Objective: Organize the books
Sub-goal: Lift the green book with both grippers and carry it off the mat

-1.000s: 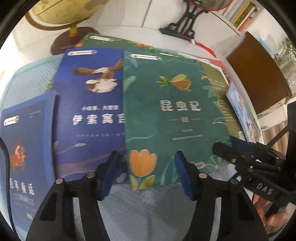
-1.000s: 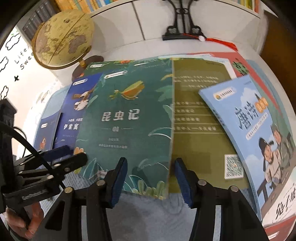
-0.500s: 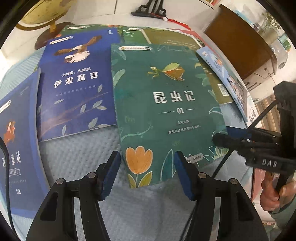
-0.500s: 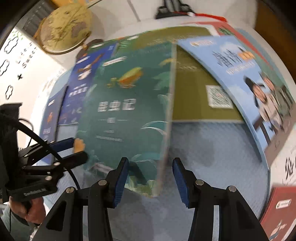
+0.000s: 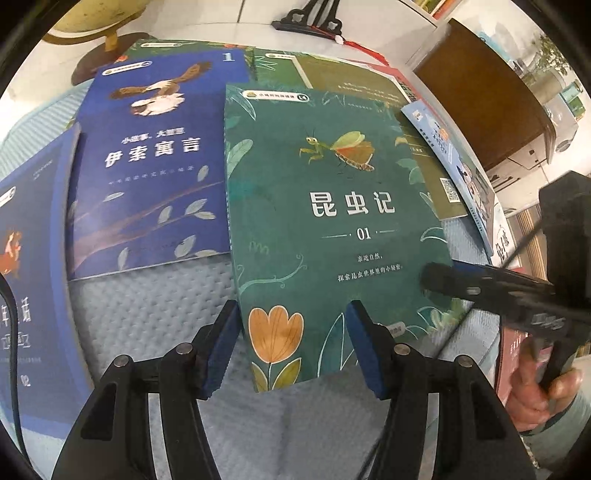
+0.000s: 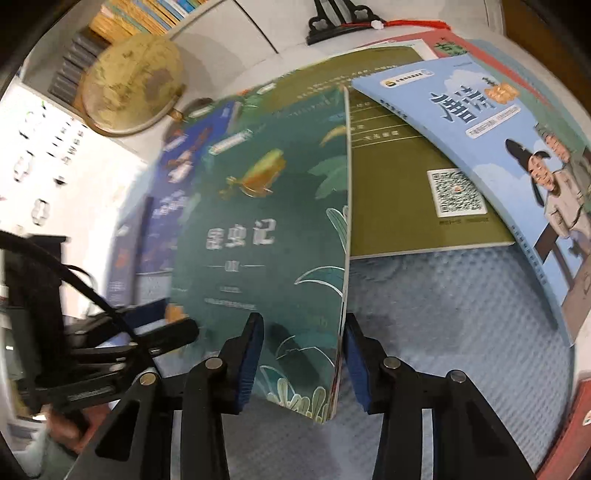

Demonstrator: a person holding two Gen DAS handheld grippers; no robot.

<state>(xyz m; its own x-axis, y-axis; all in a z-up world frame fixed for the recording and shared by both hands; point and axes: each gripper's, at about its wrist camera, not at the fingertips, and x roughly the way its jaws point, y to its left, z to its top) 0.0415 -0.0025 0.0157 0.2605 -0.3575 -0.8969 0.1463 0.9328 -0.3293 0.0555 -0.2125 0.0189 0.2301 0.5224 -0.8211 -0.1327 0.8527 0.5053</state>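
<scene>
A dark green book with a mantis and an orange tulip on its cover (image 5: 332, 229) lies in the middle of a pale blue mat. My left gripper (image 5: 291, 345) is open, its fingers astride the book's near edge. My right gripper (image 6: 303, 358) is open around the same book's near right corner (image 6: 288, 280), which is lifted and tilted off the mat; in the left wrist view its finger (image 5: 480, 284) lies across that corner. A blue eagle book (image 5: 155, 166) lies left of it, an olive book (image 6: 402, 192) right.
A light blue book with cartoon figures (image 6: 517, 158) overlaps the olive one at right. A dark blue book (image 5: 26, 280) lies far left. A globe (image 6: 133, 85) and a black stand (image 6: 340, 18) stand at the back. A red book (image 6: 576, 413) shows at right.
The green book has slid nearer to me and clear of the olive book. Its right corner has risen between my right fingers. The right gripper has tilted, with motion blur.
</scene>
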